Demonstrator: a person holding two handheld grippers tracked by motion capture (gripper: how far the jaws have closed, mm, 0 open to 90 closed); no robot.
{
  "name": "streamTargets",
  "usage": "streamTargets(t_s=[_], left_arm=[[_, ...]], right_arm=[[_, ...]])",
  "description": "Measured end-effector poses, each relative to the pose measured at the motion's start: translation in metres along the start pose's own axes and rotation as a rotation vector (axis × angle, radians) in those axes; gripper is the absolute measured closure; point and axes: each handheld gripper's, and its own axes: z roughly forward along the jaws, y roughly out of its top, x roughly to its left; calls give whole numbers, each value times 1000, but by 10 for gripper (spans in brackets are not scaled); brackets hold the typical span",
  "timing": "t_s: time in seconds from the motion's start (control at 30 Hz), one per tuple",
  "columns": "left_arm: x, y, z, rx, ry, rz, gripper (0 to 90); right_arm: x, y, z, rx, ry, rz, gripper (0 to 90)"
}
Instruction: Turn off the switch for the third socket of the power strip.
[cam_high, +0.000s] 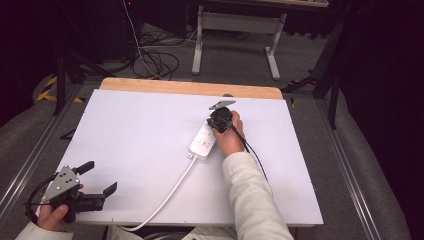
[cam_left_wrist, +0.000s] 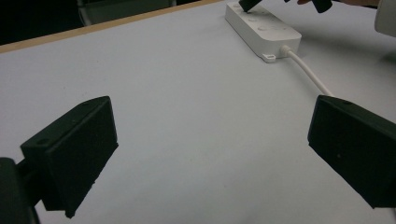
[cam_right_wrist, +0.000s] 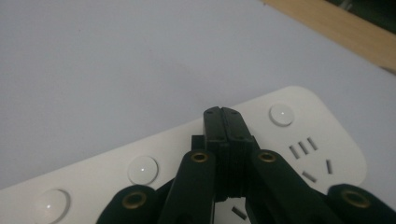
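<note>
A white power strip (cam_high: 201, 143) lies right of the table's middle, and its white cable (cam_high: 167, 196) runs to the front edge. My right gripper (cam_high: 216, 129) points down onto the strip's far end, held in a hand with a cream sleeve. In the right gripper view its jaws are shut (cam_right_wrist: 224, 114), tip to tip with nothing between them. They stand over the strip's top (cam_right_wrist: 116, 154) between two round buttons, near a socket (cam_right_wrist: 308, 158). My left gripper (cam_high: 98, 178) rests at the front left corner, jaws wide open (cam_left_wrist: 210, 140) over bare table. The power strip (cam_left_wrist: 264, 29) lies far beyond them.
The white table board (cam_high: 135, 130) has a wooden far edge (cam_high: 190, 88). Grey floor, rails and a tangle of cables (cam_high: 155, 62) lie beyond it, with a white table frame (cam_high: 235, 30) at the back.
</note>
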Motion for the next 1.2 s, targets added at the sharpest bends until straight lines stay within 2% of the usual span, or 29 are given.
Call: streamTargets(t_s=[0.03,0.07,0.1,0.17,0.23,0.53,0.67,0.8,0.9,0.93,0.97,1.03,1.07,1.2], left_arm=[[0,0,0,1,0,0,21],[1,0,0,2,1,5,21],[1,0,0,2,1,5,22],[1,0,0,2,2,4,21],[0,0,0,0,0,0,21],[0,1,1,1,-2,2,21],[0,0,1,0,-3,1,21],[0,0,1,0,-3,2,21],[0,1,1,0,-1,2,21],[0,1,1,1,-1,2,21],[0,1,1,0,-2,2,21],[0,0,1,2,-1,2,21],[1,1,1,4,1,7,21],[0,1,1,4,3,6,21]], right_arm=[[0,0,-1,9,-9,-16,900],[0,0,-4,-21,-7,-24,900],[0,0,-4,-21,-7,-24,900],[0,2,-8,-65,8,-8,900],[2,6,-14,-89,15,-16,900],[7,10,-31,-120,30,-14,900],[12,10,-40,-145,57,-2,872],[15,12,-48,-151,51,-18,860],[16,12,-54,-161,57,-8,783],[17,12,-57,-166,68,8,683],[17,12,-57,-166,68,8,683],[18,11,-60,-173,81,15,589],[19,10,-64,-196,82,4,560],[22,9,-73,-207,84,0,516]])
